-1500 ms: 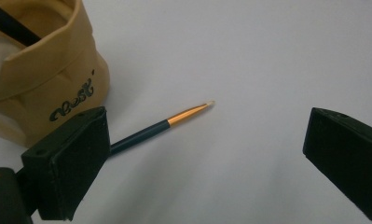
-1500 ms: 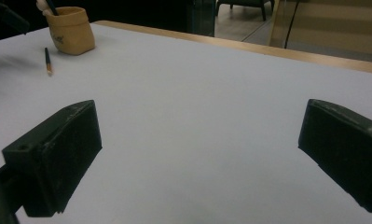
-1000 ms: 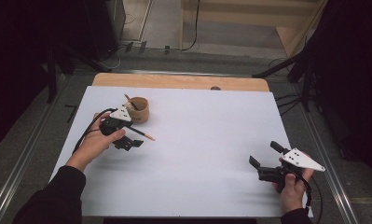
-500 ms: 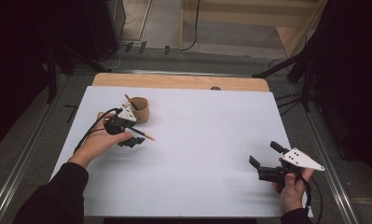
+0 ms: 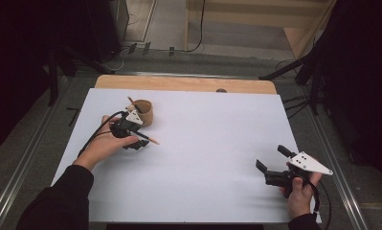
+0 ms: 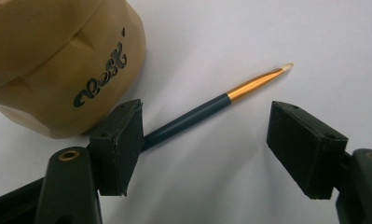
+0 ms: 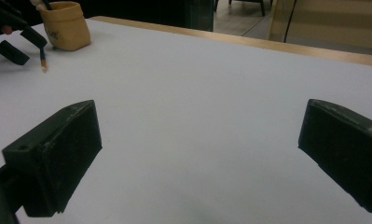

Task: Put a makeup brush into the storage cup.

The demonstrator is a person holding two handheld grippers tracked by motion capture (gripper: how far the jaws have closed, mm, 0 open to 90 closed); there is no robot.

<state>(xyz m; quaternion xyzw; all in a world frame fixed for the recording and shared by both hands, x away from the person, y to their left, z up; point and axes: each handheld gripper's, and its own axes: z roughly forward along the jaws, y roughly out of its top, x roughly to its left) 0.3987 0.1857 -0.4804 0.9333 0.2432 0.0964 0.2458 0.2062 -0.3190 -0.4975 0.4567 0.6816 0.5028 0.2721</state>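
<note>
A dark-handled brush (image 6: 207,109) with a gold ferrule and a pale tip lies flat on the white table. Its handle runs behind the left-hand jaw of my left gripper (image 6: 207,140), whose jaws stand wide open over it. A tan pouch (image 6: 58,60) printed "Best" sits just beside that jaw. From above, the left gripper (image 5: 131,136) is next to the pouch (image 5: 143,111), and the brush (image 5: 148,138) points right from it. My right gripper (image 5: 270,170) rests open at the table's near right with nothing between its jaws (image 7: 197,140).
Another brush handle (image 5: 130,101) sticks out of the pouch. The white mat (image 5: 217,143) spreads wide between the two hands. A wooden table edge (image 5: 188,84) runs along the back, and metal rails flank both sides.
My left gripper has shifted slightly right, closer to the pouch, staying over the brush. The brush and the right gripper have not moved.
</note>
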